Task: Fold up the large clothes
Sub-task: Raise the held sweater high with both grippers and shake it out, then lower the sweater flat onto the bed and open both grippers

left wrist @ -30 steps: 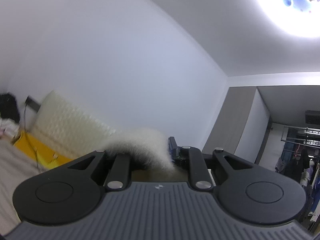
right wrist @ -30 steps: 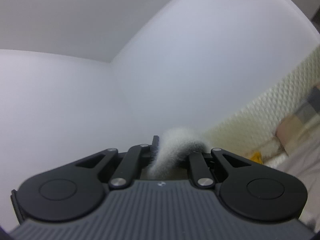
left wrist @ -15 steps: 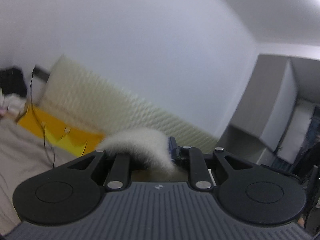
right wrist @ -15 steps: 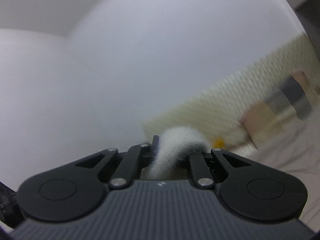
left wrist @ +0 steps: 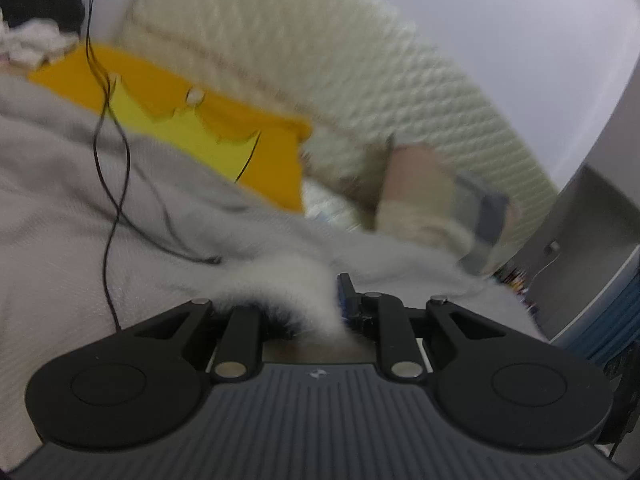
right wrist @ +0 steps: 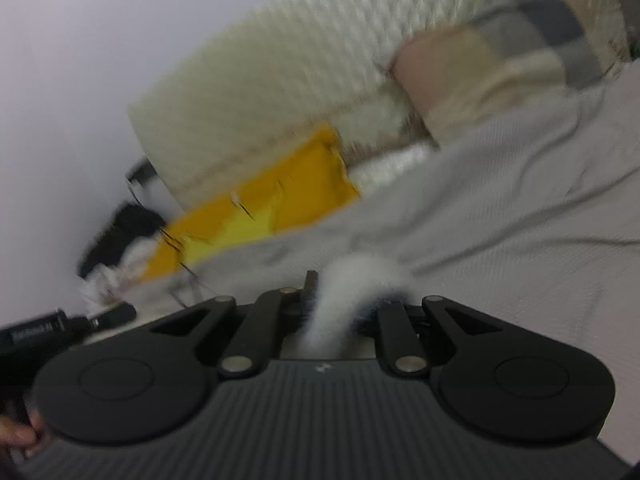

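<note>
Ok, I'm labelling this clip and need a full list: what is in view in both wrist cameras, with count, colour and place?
fluffy garment: one, white, pinched in both grippers
bed cover: one, pale grey, under the grippers
headboard: one, cream, quilted, against the wall
yellow cloth: one, yellow-orange, at the headboard's foot
patchwork pillow: one, beige and grey, by the headboard
cable: thin, black, across the cover
left gripper: black, shut on the garment
right gripper: black, shut on the garment

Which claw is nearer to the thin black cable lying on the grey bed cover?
Left. The thin black cable runs down the grey bed cover just beside the left claw. Near the right claw only a blurred cable piece shows, farther off.
</note>
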